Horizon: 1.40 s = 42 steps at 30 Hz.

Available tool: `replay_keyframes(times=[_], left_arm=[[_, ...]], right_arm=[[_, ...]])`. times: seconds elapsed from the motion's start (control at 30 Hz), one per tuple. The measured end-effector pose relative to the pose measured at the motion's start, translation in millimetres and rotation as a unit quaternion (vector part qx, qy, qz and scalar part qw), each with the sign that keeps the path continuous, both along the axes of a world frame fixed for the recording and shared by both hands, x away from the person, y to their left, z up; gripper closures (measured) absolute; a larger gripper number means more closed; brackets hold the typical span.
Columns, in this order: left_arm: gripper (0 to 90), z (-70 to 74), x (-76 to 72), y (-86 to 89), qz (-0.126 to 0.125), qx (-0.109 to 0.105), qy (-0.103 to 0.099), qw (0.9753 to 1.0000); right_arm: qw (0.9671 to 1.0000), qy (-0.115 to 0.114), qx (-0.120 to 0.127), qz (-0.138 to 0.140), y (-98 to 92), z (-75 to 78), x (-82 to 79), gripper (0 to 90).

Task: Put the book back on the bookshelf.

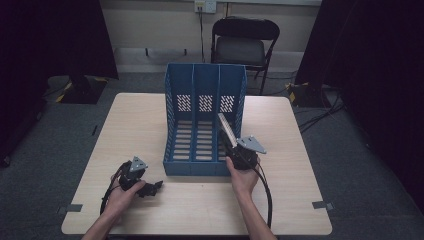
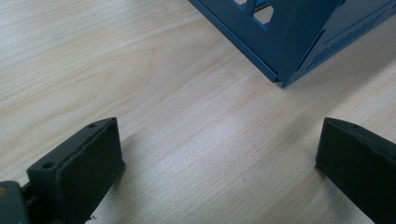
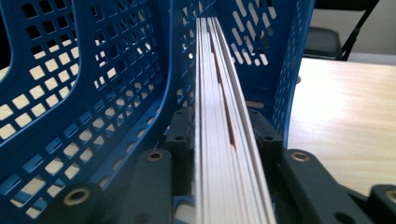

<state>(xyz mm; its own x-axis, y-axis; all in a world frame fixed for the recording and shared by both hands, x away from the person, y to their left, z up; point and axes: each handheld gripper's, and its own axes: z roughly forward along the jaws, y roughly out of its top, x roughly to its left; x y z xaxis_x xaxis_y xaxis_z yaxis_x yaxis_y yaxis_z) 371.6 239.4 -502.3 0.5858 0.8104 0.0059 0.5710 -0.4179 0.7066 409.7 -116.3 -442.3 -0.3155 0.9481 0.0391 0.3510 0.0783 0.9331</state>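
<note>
Your right gripper (image 1: 235, 145) sits at centre-right of the high view, at the front right corner of the blue file rack (image 1: 204, 90). Its jaws are clamped on a thin stack of sheets (image 1: 227, 129) (a booklet or a sheaf of paper, can't tell which). In the right gripper view the stack (image 3: 224, 140) runs edge-on up the middle of the frame, one black jaw pressed against each side, with a thin reddish line showing along its right side. The stack stands tilted, its far end reaching into the rightmost of the three compartments, between the divider at left and the rack's (image 3: 84, 93) perforated outer wall at right.

Your left gripper (image 1: 152, 188) rests at lower left of the high view, on the wooden worktop (image 1: 300, 200), near the rack's front left corner but apart from it. In the left gripper view its jaws are spread wide with bare worktop (image 2: 154, 93) between them, nothing held, and a corner of the rack (image 2: 299, 51) sits at upper right of the frame.

A black folding chair (image 1: 244, 42) stands behind the worktop at top centre of the high view.
</note>
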Motion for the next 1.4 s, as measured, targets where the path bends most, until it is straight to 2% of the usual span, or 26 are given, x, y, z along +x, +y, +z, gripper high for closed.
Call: replay_keyframes(times=[0.17,0.37,0.47,0.7,1.4], left_arm=[[0.0,0.0,0.0,0.0,0.000,0.000,0.000,1.0000],[0.0,0.0,0.0,0.0,0.000,0.000,0.000,1.0000],[0.0,0.1,0.0,0.0,0.000,0.001,0.000,1.0000],[0.0,0.1,0.0,0.0,0.000,0.001,0.000,1.0000],[0.0,-0.4,0.0,-1.4,0.004,-0.007,0.001,1.0000]], right_arm=[[0.9999,0.005,-0.005,0.009,-0.3,-0.5,1.8,69.0],[0.9999,0.012,-0.009,0.004,1.3,-0.7,3.1,71.3],[0.9997,0.012,-0.019,-0.008,1.3,0.0,3.1,75.3],[0.9993,0.010,-0.026,-0.023,3.5,0.3,2.6,76.2],[0.9969,-0.007,-0.006,-0.078,3.4,2.3,1.2,76.4]])
